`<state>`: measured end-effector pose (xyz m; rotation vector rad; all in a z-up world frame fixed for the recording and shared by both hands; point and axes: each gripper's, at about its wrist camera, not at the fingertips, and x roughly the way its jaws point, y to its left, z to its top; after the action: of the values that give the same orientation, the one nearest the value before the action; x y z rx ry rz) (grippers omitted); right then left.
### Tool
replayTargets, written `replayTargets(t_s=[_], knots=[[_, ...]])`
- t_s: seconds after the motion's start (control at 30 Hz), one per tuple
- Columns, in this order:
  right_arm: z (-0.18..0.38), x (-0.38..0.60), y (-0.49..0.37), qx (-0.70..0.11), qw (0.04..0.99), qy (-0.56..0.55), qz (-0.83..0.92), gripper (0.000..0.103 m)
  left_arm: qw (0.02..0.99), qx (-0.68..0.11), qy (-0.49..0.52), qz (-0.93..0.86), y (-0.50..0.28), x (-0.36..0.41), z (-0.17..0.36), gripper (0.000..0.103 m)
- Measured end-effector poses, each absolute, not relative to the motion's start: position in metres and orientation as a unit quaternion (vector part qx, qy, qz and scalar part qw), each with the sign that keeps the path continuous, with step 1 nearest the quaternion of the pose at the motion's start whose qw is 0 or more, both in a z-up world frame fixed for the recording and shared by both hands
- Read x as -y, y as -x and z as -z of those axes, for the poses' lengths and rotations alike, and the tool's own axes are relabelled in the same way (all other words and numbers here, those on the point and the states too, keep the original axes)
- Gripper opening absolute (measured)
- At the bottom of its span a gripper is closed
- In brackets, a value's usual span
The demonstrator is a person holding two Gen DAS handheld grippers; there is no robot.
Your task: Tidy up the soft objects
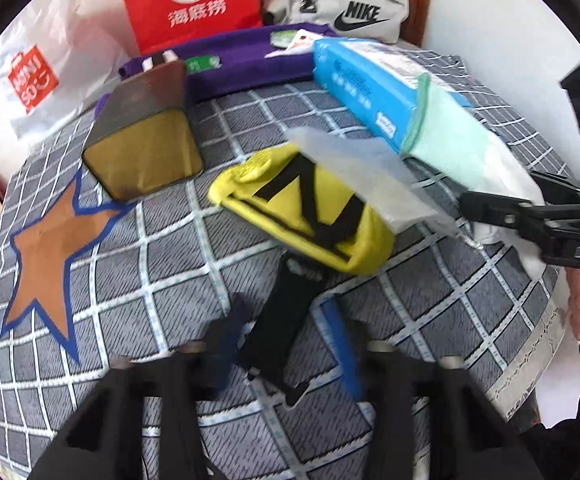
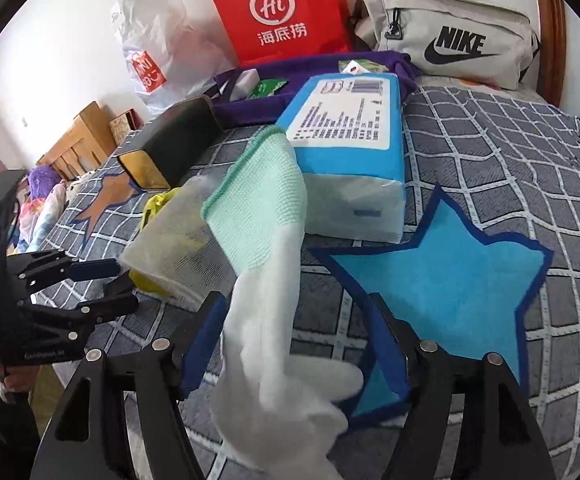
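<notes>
Gripping the black strap of a yellow pouch, L tongs sit closed over the bed; R tongs open, glove hanging btwn.

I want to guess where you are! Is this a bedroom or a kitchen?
Probably a bedroom. Everything lies on a checked bedspread with star patches, a wooden headboard stands at the wall, and shopping bags lean there.
</notes>
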<state>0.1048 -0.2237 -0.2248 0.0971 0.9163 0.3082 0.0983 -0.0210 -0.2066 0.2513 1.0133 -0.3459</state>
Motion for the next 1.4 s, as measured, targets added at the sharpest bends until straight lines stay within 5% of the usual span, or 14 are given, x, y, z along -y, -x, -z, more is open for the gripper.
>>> replayTargets(t_s=[0.03, 0.1, 0.2, 0.4, 0.5, 0.57, 1.4], knots=[[0.224, 0.223, -0.105, -0.435, 0.888, -0.043, -0.145, 0.066, 0.852, -0.482, -0.123, 0.165, -0.098, 0.022, 0.206, 0.022], [0.223, 0.223, -0.103, -0.438, 0.886, -0.035, -0.148, 0.039, 0.849, -0.487, -0.12, 0.166, -0.095, 0.019, 0.205, 0.021], [0.222, 0.231, -0.099, -0.44, 0.884, -0.044, -0.15, 0.025, 0.847, -0.498, -0.09, 0.159, -0.093, 0.005, 0.204, 0.02], [0.225, 0.241, -0.094, -0.447, 0.878, -0.071, -0.157, 0.026, 0.852, -0.496, -0.075, 0.154, -0.089, 0.006, 0.206, 0.029], [0.226, 0.238, -0.094, -0.445, 0.88, -0.069, -0.152, 0.026, 0.856, -0.488, -0.088, 0.143, -0.088, 0.011, 0.206, 0.02], [0.225, 0.235, -0.091, -0.442, 0.88, -0.062, -0.162, 0.012, 0.852, -0.497, -0.07, 0.148, -0.091, 0.008, 0.204, 0.02], [0.137, 0.228, -0.079, -0.37, 0.909, -0.044, -0.184, 0.012, 0.884, -0.455, 0.014, 0.108, -0.101, -0.041, 0.13, 0.02]])
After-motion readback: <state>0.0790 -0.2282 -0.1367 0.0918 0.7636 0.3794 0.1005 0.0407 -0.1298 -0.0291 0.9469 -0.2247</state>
